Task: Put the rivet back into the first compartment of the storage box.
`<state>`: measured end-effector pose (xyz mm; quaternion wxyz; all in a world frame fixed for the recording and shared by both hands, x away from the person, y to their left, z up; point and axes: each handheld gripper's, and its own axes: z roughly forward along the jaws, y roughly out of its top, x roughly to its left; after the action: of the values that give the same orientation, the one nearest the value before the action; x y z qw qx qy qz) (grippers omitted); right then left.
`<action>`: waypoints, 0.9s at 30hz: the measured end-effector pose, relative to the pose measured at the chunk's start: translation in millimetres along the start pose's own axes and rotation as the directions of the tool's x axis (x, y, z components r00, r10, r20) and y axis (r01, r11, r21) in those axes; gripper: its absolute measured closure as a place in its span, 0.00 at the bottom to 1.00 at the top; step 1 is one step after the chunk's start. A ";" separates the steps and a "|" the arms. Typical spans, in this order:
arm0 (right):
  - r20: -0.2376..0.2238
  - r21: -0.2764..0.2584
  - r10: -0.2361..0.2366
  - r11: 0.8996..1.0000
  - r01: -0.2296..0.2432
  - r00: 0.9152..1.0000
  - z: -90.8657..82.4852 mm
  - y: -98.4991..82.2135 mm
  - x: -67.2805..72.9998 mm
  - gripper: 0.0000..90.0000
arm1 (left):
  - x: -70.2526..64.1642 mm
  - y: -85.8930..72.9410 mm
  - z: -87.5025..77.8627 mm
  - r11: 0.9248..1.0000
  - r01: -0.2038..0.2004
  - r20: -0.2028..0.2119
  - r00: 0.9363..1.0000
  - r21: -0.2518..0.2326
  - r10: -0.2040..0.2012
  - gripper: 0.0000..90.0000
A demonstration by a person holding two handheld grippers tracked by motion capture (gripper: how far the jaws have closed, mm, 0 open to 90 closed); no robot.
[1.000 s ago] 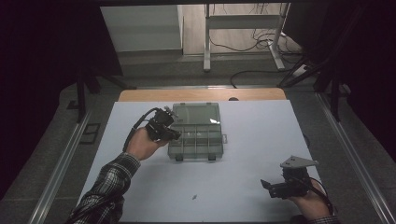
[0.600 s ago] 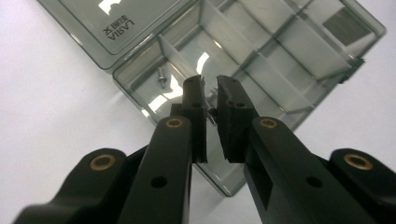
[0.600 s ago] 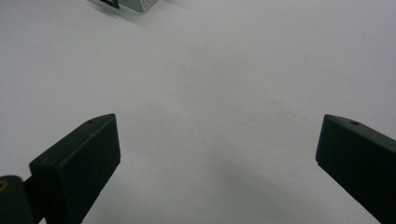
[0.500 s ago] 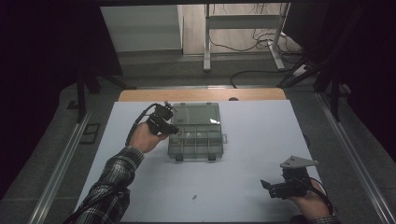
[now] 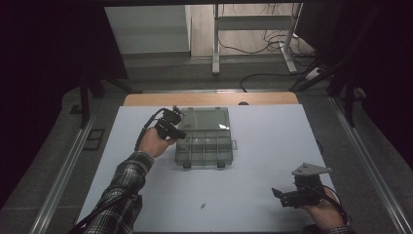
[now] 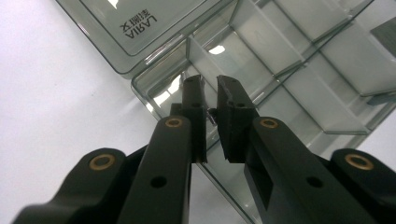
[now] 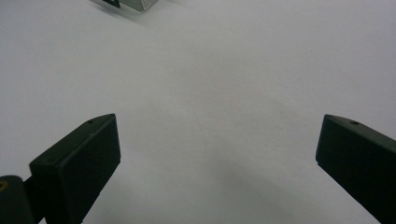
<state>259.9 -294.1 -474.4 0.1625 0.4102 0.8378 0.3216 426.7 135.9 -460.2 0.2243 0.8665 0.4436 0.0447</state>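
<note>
Smoked-plastic box [image 5: 204, 137] sits mid-table, lid open toward far side. L gripper [image 6: 210, 100] pinches a small screw [image 6: 212, 115], jaws nearly shut, right over box's left-far compartment. R gripper [image 5: 288, 195] wide, empty, near-right, well apart. Another screw [image 5: 202, 205] near edge.

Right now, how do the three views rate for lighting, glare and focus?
High view: dark surroundings, the white table evenly lit, one glare spot on the organizer box lid. Left gripper view: reflections on the clear dividers, left gripper near and slightly soft. Right gripper view: flat light, right gripper pads soft-edged.
</note>
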 end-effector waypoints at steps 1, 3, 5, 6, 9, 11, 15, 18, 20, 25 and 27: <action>0.000 0.000 0.000 1.000 0.000 1.000 0.0 0.0 0.0 0.00 | 0.1 0.0 1.2 1.000 0.001 -0.002 1.000 -0.001 -0.001 0.92; -0.001 0.000 0.000 1.000 0.000 1.000 0.0 -0.1 -0.1 0.00 | 0.7 0.0 4.4 1.000 0.001 0.001 1.000 0.000 -0.001 0.91; -0.002 0.001 0.000 1.000 0.000 1.000 0.1 -0.1 -0.2 0.00 | 0.2 0.1 7.9 1.000 0.001 0.001 1.000 0.003 -0.001 0.91; -0.001 0.001 -0.001 1.000 0.001 1.000 0.1 -0.2 -0.2 0.00 | -0.3 0.1 9.4 1.000 -0.001 -0.002 1.000 0.004 0.001 0.91; -0.002 0.000 -0.001 1.000 0.001 1.000 0.0 -0.2 -0.2 0.00 | -0.9 0.4 11.3 1.000 0.005 -0.005 1.000 -0.005 -0.005 0.85; -0.002 0.001 -0.001 1.000 0.001 1.000 0.0 -0.3 -0.3 0.00 | -0.4 0.7 9.4 1.000 -0.002 -0.004 1.000 -0.004 0.002 0.83; -0.002 0.001 -0.001 1.000 0.001 1.000 0.0 -0.3 -0.2 0.00 | -1.3 0.1 5.1 1.000 0.000 -0.003 1.000 -0.020 0.000 0.79; -0.002 0.000 -0.001 1.000 0.001 1.000 -0.1 -0.2 -0.2 0.00 | -3.2 -1.3 3.0 1.000 -0.009 -0.003 1.000 -0.027 0.009 0.75; -0.001 0.001 -0.002 1.000 0.002 1.000 -0.1 -0.3 -0.1 0.00 | -4.1 -1.7 1.2 0.999 -0.015 -0.009 1.000 -0.032 0.015 0.72; 0.000 0.001 -0.002 1.000 0.002 1.000 -0.1 -0.3 -0.1 0.00 | -7.6 -2.5 -6.2 0.998 -0.028 -0.002 1.000 -0.048 0.028 0.58; 0.001 0.001 -0.003 1.000 0.003 1.000 -0.1 -0.4 0.0 0.00 | -10.0 -3.6 -8.2 0.998 -0.031 0.001 1.000 -0.054 0.032 0.51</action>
<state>259.7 -294.3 -474.6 0.1631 0.4092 0.8384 0.3210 415.8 132.7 -453.2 0.2475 0.8671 0.4283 0.0594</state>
